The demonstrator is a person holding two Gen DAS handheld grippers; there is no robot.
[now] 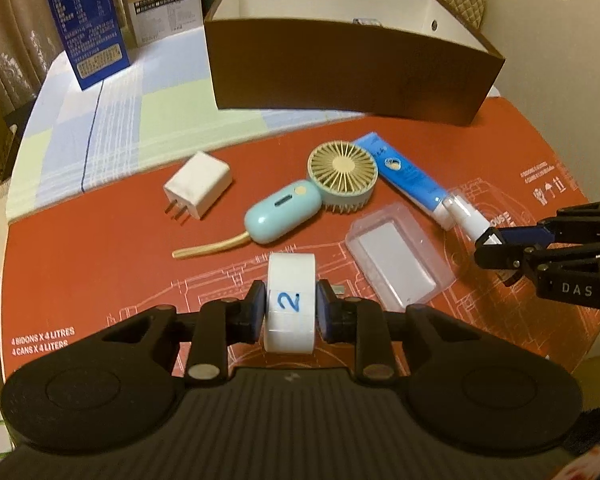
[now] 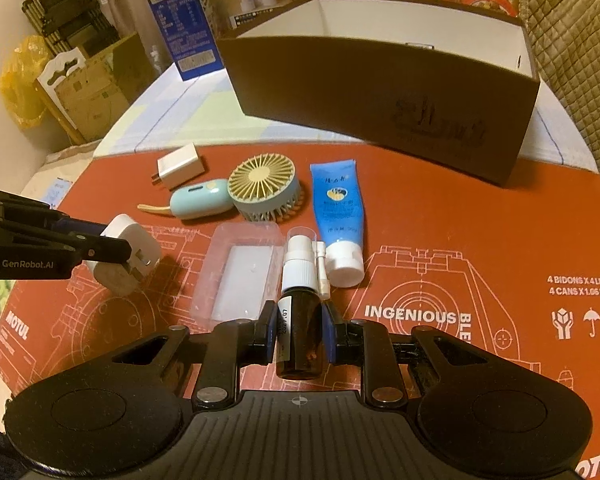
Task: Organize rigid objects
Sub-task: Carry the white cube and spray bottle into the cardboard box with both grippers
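The white plug (image 1: 290, 302) carries a blue handwritten "2", the left gripper (image 2: 112, 250) reads "GenRobot.AI", the right gripper (image 1: 490, 248) reads "DAS", and the red cardboard sheet (image 2: 480, 240) shows "INGENIOUS", "MOTUL", "4 BIDONS X 4 LITRES" and "4 CANS X 4 LITERS".

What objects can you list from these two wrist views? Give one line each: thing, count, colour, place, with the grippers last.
Storage box: one, brown outside, white inside, at the back of the table.
Handheld fan: one, pale blue and cream, lying mid-mat.
Square charger: one, white, left of the fan.
Cream tube: one, blue with white cap, right of the fan.
Clear plastic tray: one, transparent, in front of the fan.
Round plug adapter: one, white, marked 2, in the left gripper.
Spray bottle: one, brown with white nozzle, in the right gripper.
Carton: one, blue, back left.
Mat: one, red printed cardboard, under the items.
Left gripper: black, shut on the adapter.
Right gripper: black, shut on the bottle.
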